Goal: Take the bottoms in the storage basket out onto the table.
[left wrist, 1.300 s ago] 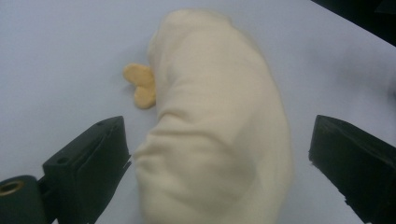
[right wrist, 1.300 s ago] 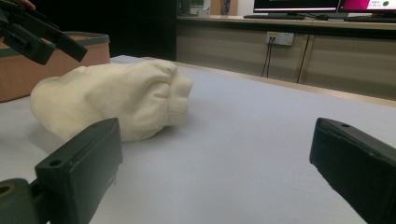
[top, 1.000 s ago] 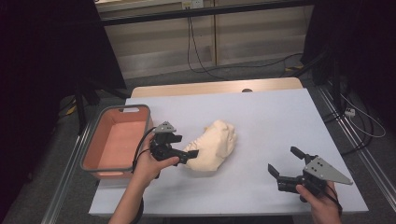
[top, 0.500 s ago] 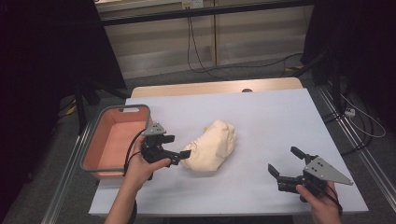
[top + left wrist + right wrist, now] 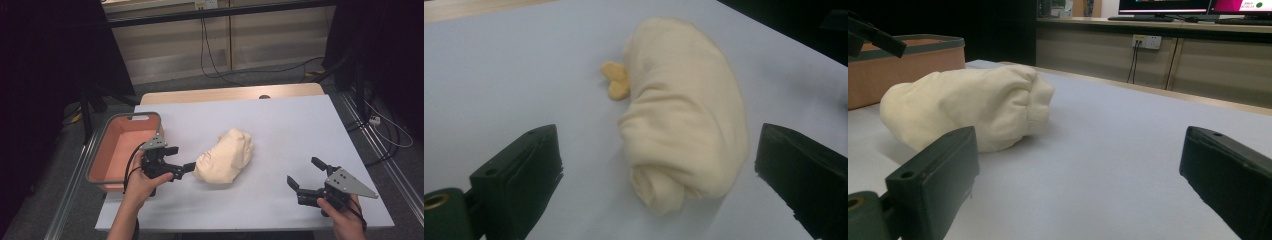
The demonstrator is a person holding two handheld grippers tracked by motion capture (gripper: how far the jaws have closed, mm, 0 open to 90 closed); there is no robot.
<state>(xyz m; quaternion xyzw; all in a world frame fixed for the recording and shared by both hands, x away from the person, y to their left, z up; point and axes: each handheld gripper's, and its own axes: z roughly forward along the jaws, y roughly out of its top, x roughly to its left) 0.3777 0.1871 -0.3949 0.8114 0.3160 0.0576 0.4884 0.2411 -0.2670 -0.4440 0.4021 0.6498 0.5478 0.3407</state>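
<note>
Bundle of cream cloth (image 5: pixel 224 156), centre of frame on the grey table (image 5: pixel 280 125). Orange bin (image 5: pixel 111 150) at left edge. Left gripper (image 5: pixel 181 159) just left of bundle, jaws wide, empty. Right gripper (image 5: pixel 304 174) lower right, well apart, jaws wide, empty.

High view: fixed above the near edge, facing forward and down over the whole counter (image 5: pixel 280 120). Left gripper view: low and close, tilted down between open jaws onto the cream bundle (image 5: pixel 684 125). Right gripper view: near counter level, farther back, facing sideways across to that same bundle, shared by all three views.
</note>
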